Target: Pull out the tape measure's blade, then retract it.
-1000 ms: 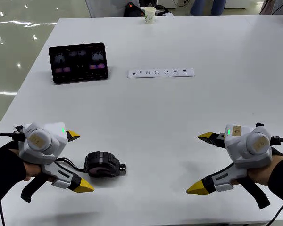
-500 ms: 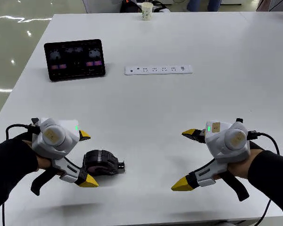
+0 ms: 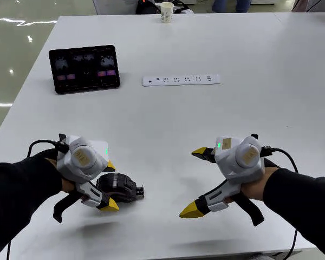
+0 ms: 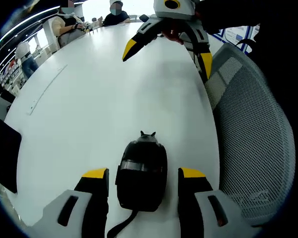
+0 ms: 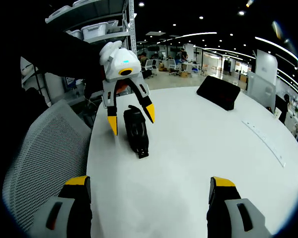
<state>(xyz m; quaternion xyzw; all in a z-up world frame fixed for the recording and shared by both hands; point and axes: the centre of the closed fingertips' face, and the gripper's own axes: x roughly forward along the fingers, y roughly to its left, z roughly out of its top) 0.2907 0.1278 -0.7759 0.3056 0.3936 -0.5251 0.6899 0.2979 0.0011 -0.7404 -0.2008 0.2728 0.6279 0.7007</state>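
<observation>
A black tape measure (image 3: 121,187) lies on the white table (image 3: 168,124) near its front left edge, with the blade tip pointing right. My left gripper (image 3: 110,185) is open, its yellow-tipped jaws on either side of the tape measure (image 4: 142,168) with small gaps on both sides. The left gripper (image 4: 143,173) touches nothing that I can see. My right gripper (image 3: 192,181) stands open and empty to the right of the case, jaws pointing at it. From the right gripper (image 5: 149,181) I see the tape measure (image 5: 137,130) ahead, under the left gripper (image 5: 131,119).
A dark tablet (image 3: 84,69) stands at the back left, a white power strip (image 3: 181,80) lies mid-table, and a paper cup (image 3: 166,12) sits at the far edge. A grey mesh chair (image 4: 253,139) stands just off the near table edge.
My left gripper has slid forward so its jaws now flank the tape measure. The right gripper has come leftward toward it. The tape measure stays where it was.
</observation>
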